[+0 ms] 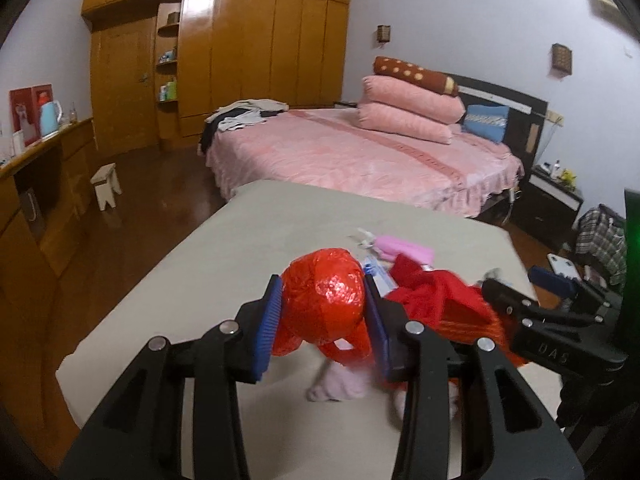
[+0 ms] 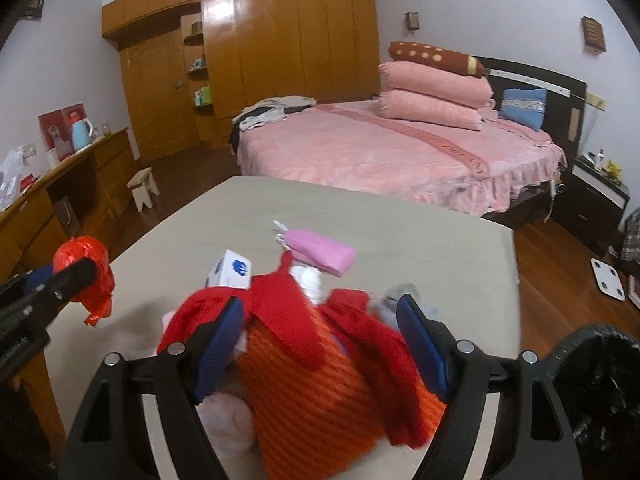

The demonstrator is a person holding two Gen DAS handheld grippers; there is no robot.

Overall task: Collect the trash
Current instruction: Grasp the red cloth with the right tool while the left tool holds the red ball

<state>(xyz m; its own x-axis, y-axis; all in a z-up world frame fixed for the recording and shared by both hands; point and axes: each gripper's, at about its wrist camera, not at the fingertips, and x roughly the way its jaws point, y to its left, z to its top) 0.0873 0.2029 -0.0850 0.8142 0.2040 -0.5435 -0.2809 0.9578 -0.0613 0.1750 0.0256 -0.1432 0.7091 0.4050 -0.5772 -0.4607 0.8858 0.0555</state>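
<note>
Table point(image 2: 400, 216) far half bare — near edge crowded: red garment point(image 2: 280, 292), pink pouch point(image 2: 322, 254), white box point(image 2: 234, 272).

Bedroom setting. Walls point(image 1: 460, 8) are seen painted pale grey-white, lit evenly; no light source can be told. A full-height wooden wardrobe point(image 1: 248, 48) is set along the far wall, with open shelves point(image 1: 168, 60) holding small bottles. A bed point(image 1: 360, 152) with pink cover is placed right of centre; stacked pink pillows point(image 1: 408, 108), a brown dotted bolster point(image 1: 412, 70) and a blue cushion point(image 1: 486, 120) are seen against the dark headboard point(image 1: 508, 100). A dark nightstand point(image 2: 596, 196) is located beside it. Dark polished wood floor point(image 1: 152, 184) is noted, with a small white stool point(image 1: 106, 186). A wooden sideboard point(image 1: 36, 184) at left carries a light-blue kettle point(image 1: 50, 114). The beige bench point(image 1: 248, 248) is in the foreground.
</note>
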